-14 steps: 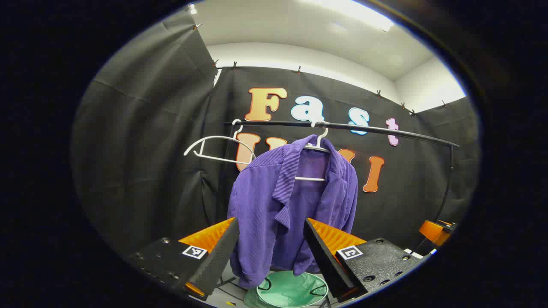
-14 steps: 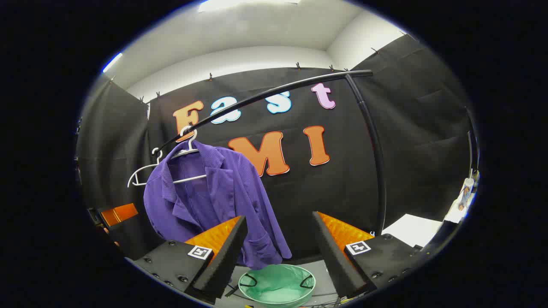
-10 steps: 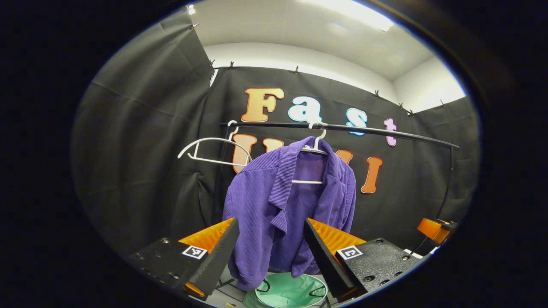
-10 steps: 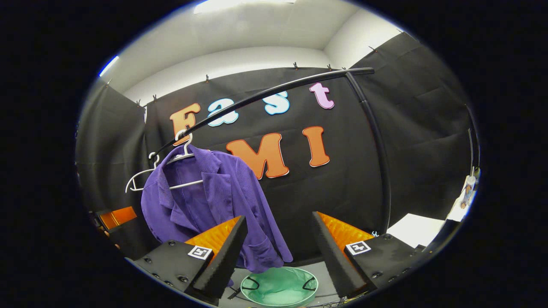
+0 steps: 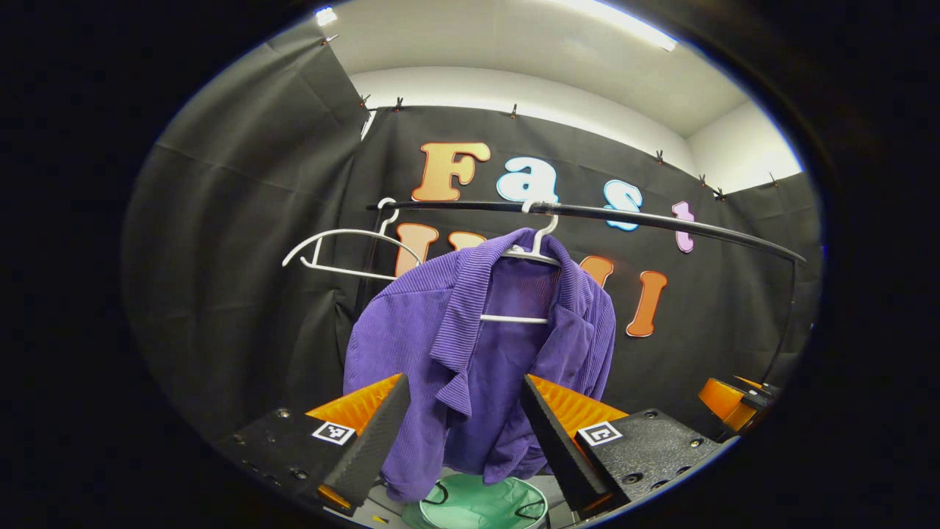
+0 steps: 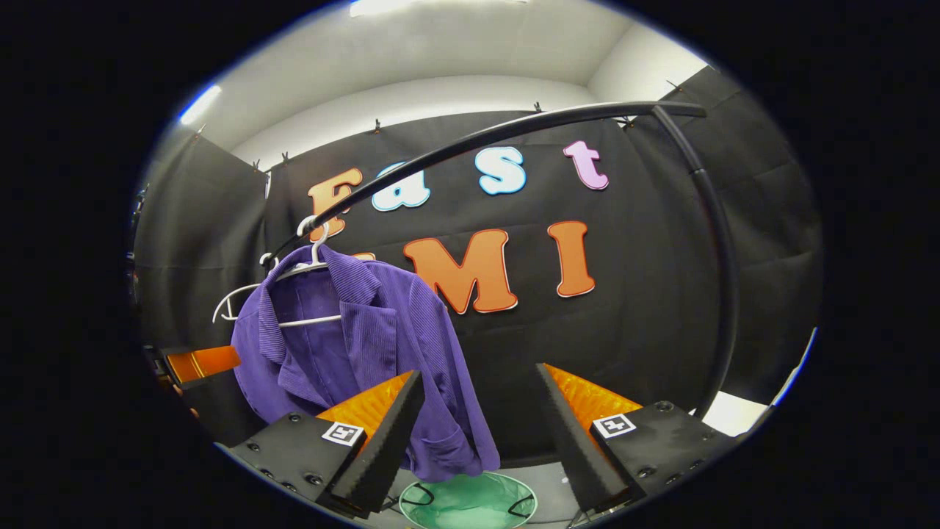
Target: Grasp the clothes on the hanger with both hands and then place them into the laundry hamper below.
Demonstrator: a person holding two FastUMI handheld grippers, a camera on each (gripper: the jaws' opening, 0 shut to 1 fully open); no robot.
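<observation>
Left gripper view: purple shirt [image 5: 477, 353] hangs on its white hanger [image 5: 525, 253] on the rail, w/ green hamper [image 5: 485, 507] right below. Left tongs [image 5: 459, 433] & right tongs [image 6: 477, 433] both wide open, holding nothing. No grab yet; grabbing and dropping it in are left.

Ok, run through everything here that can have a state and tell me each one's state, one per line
purple jacket: hanging on its hanger, front open, not grasped.
white hanger: hooked on the rail, carrying the jacket.
spare white hanger: hooked on the rail, bare.
green hamper: on the floor below the jacket, open.
left claw: open, holding nothing.
right claw: open, holding nothing.
</observation>
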